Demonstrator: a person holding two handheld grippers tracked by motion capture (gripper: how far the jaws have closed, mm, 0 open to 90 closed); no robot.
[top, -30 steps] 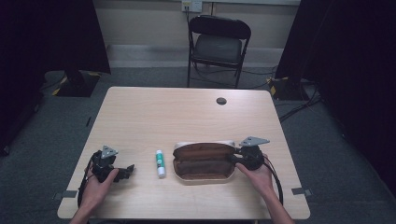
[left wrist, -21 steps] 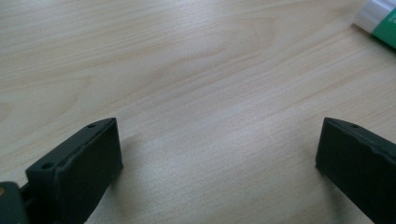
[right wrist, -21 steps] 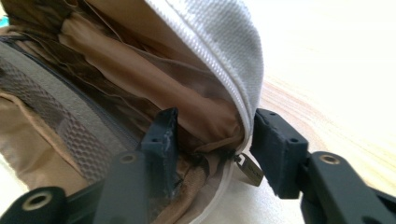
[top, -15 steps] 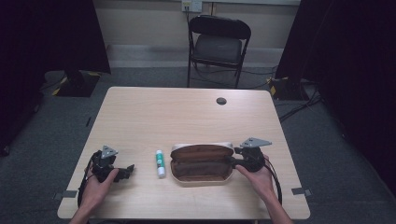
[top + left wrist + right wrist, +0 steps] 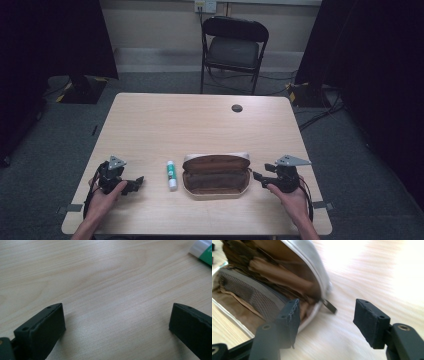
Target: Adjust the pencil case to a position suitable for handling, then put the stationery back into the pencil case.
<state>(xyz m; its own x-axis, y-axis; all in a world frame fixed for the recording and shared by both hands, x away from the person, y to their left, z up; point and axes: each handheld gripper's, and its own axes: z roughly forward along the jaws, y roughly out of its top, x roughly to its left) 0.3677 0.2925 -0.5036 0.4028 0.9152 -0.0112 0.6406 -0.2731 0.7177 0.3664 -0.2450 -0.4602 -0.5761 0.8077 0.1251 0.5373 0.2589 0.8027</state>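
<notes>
The pencil case (image 5: 216,175) lies open on the worktop (image 5: 200,125), in the high view at about 6 o'clock from the middle, near the front edge. It is brown inside with a pale rim, and the zipper is undone all around. A glue stick (image 5: 171,175) lies just beside it at 9 o'clock, apart from it. The left gripper (image 5: 136,183) rests farther at 9 o'clock, the right gripper (image 5: 256,176) at 3 o'clock of the case, close to its end but not touching. Much bare worktop is free toward 12 o'clock, up to a small dark cap (image 5: 237,108); behind stands a folding chair (image 5: 234,47).

In the left gripper view the fingers (image 5: 42,327) are spread wide over bare wood, and the glue stick (image 5: 203,251) shows at 1 o'clock.

In the right gripper view the fingers (image 5: 289,320) are spread and have just been opening, with nothing between them. The case (image 5: 262,287) gapes at 10 o'clock, showing a mesh pocket (image 5: 249,295) and brown lining; its zipper pull (image 5: 329,305) hangs free. What is inside I cannot tell.
</notes>
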